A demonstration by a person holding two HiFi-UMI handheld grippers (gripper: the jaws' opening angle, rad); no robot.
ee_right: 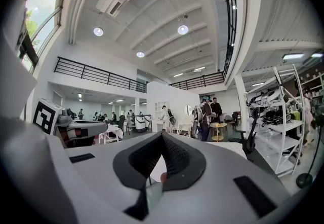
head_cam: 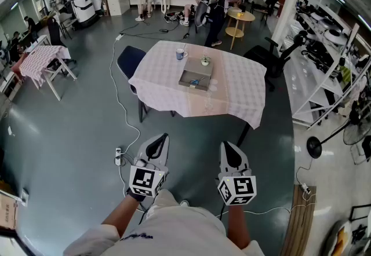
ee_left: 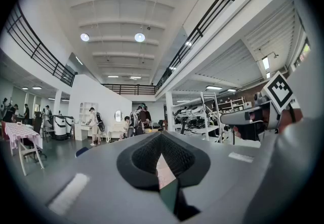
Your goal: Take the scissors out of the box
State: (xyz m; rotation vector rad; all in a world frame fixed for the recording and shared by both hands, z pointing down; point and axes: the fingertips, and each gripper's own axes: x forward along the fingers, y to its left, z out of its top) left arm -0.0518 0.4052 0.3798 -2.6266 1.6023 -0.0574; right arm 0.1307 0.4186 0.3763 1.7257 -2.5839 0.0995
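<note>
Both tools were found at the bottom of the head view, held level and pointing up the frame. The left hand-held gripper (head_cam: 163, 140) had its jaws fully together with nothing between the pads. The right hand-held gripper (head_cam: 226, 146) was in the same condition, closed and empty. Each gripper view confirmed this.

The scissors (head_cam: 196, 81) lay inside the box (head_cam: 186, 79), toward its lower end, at the centre of the frame. The box rested on the cloth-covered worktop (head_cam: 162, 84). It was well apart from both tools, with open floor (head_cam: 87, 116) between them and the worktop's near edge.

The box lay straight up the frame from the tools, almost on the line midway between them. Neither tool was clearly the nearer. The box's long axis ran from lower left to upper right, tilted slightly off vertical. The scissors showed too small to establish their own axis or which end held the handles.

Count: two hand-held grippers, one worktop in use, one box and one pair of scissors. One mug (head_cam: 181, 54) stood beyond the box, and one small cup-like item (head_cam: 204, 62) sat at the box's upper end.

In my judgement the approach had not begun.
</note>
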